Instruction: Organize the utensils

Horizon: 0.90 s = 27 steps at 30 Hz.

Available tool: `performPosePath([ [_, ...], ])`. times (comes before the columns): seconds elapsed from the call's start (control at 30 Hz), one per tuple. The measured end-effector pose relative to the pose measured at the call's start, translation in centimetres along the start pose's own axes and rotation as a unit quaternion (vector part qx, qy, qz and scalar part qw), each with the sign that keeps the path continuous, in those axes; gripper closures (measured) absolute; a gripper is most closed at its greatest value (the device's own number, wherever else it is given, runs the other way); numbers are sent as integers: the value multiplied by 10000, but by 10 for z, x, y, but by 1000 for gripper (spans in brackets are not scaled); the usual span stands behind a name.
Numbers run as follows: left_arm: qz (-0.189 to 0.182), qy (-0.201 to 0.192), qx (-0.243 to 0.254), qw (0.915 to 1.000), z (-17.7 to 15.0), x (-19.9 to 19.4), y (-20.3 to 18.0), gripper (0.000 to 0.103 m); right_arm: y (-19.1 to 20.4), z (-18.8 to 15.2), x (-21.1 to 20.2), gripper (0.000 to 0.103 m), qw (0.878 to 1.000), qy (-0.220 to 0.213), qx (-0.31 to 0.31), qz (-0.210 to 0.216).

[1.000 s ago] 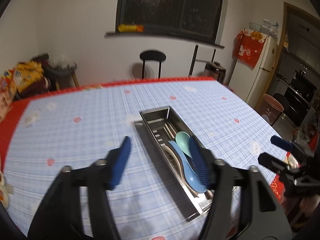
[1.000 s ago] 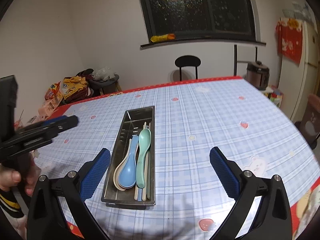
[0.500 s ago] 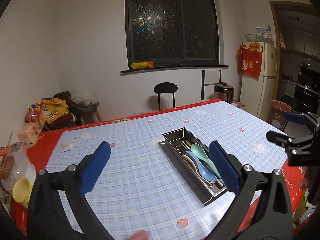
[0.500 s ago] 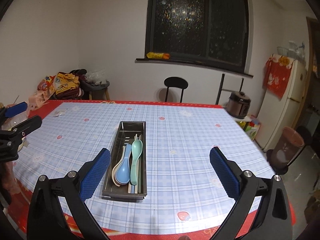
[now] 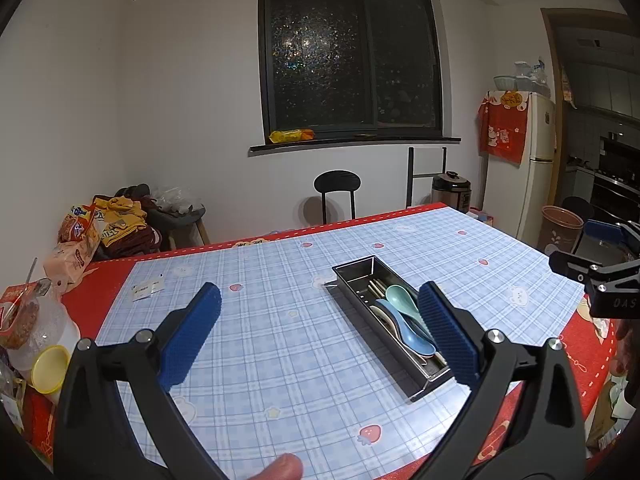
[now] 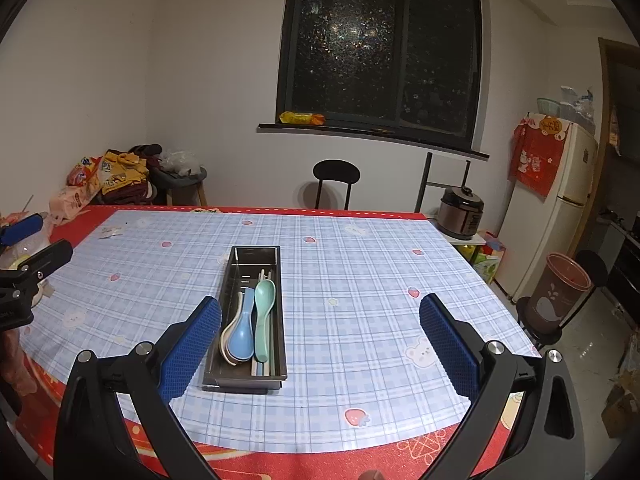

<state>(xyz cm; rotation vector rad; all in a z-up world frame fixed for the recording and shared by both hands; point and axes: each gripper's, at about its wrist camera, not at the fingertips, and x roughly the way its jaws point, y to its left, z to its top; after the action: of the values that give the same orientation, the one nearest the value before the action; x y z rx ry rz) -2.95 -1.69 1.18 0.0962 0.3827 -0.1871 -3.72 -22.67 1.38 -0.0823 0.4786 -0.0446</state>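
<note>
One metal tray (image 6: pixel 276 304) lies on the checked tablecloth (image 6: pixel 360 300), near the table's front edge. In it are three spoons: one blue spoon (image 6: pixel 242 334), one green spoon (image 6: pixel 264 300) and one cream spoon (image 6: pixel 227 338) tucked under the blue one. Beside them lie several pale chopsticks (image 6: pixel 262 366); they overlap, so I cannot count them surely.

Two grippers are in view. The left gripper (image 5: pixel 318 336) hangs above the table, tilted slightly downward, its jaws spread wide with nothing between them; the tray lies beyond its right finger. The right gripper (image 6: pixel 320 344) is likewise raised and angled down, jaws wide apart and empty, the tray just beyond its left finger.
</note>
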Motion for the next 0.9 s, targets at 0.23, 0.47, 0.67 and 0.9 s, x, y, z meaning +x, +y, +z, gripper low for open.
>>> performPosePath([
  [0.23,84,45,-39,9999,-1,2,1,6,0,-2,-1,6,10000,-11,-1,-68],
  [0.47,68,100,21,9999,-2,4,-3,6,2,-2,-1,6,9999,-15,-5,-122],
  [0.67,60,112,87,9999,-1,5,-10,6,-1,-2,0,6,9998,-1,-8,-217],
  [0.9,51,105,39,9999,-2,6,-8,6,-2,-4,0,6,9996,24,-29,-295],
])
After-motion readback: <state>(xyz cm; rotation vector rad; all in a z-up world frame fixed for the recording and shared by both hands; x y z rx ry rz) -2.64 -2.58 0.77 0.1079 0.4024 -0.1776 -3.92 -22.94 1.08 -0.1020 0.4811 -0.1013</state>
